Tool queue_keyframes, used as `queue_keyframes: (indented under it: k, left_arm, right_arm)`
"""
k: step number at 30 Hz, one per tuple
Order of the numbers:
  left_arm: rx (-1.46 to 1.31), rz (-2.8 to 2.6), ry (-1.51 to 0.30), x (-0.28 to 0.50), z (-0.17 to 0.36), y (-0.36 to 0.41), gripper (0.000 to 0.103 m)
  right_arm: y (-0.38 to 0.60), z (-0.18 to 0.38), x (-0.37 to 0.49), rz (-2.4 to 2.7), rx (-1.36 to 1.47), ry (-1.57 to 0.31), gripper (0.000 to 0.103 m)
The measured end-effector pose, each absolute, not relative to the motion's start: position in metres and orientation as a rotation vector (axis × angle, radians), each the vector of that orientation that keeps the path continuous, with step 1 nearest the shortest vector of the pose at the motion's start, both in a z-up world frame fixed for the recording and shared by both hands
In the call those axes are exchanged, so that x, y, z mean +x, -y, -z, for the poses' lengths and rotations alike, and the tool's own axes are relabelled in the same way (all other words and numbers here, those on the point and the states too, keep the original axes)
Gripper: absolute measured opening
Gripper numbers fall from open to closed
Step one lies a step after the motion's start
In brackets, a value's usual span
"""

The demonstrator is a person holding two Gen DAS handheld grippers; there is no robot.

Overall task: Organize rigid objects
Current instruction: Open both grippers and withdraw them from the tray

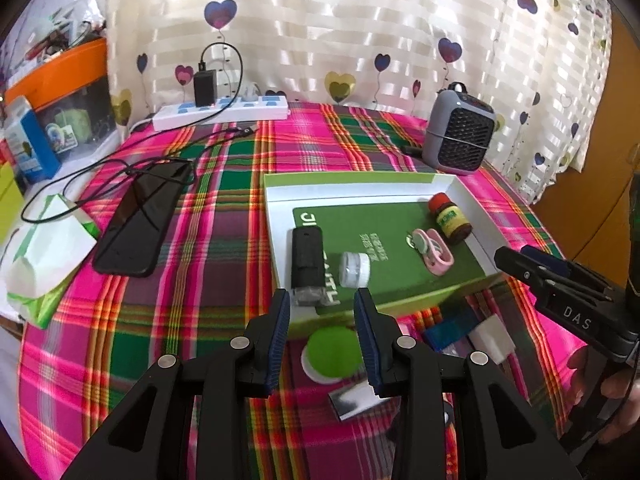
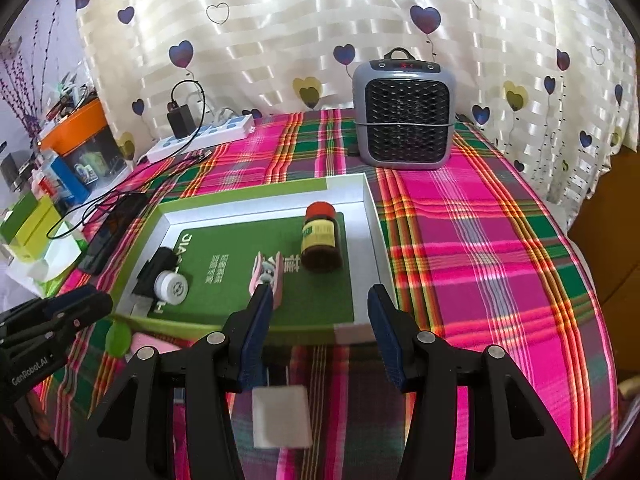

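Observation:
A green box lid (image 1: 276,216) (image 2: 372,220) with white walls lies on the plaid table. In it are a black device (image 1: 306,258) (image 2: 154,270), a small white jar (image 1: 354,269) (image 2: 172,287), a pink clip (image 1: 434,250) (image 2: 266,274) and a brown bottle with a red cap (image 1: 450,216) (image 2: 320,238). My left gripper (image 1: 322,312) is open and empty, just above a green round lid (image 1: 332,354) in front of the box. My right gripper (image 2: 320,308) is open and empty, over the box's near edge above a white block (image 2: 282,416) (image 1: 492,340).
A grey fan heater (image 1: 458,134) (image 2: 404,120) stands at the back. A phone (image 1: 144,220) with cables, a tissue pack (image 1: 44,256) and a power strip (image 1: 220,112) lie at left. A blue item (image 1: 452,328) and a silver packet (image 1: 354,398) lie in front of the box.

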State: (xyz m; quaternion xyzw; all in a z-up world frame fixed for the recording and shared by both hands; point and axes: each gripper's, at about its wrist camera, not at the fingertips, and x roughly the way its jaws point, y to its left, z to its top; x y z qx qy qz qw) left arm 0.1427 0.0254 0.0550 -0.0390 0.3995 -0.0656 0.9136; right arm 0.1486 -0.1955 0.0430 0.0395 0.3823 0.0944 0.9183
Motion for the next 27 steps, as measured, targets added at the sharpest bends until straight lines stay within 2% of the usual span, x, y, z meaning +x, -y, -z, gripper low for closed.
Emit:
queue_keyframes:
  k: [27]
  left_arm:
    - [-0.099, 0.161, -0.856, 0.088, -0.032, -0.022, 0.032]
  right_arm:
    - [0.206, -0.025, 0.093, -0.187, 0.09, -0.783, 0.05]
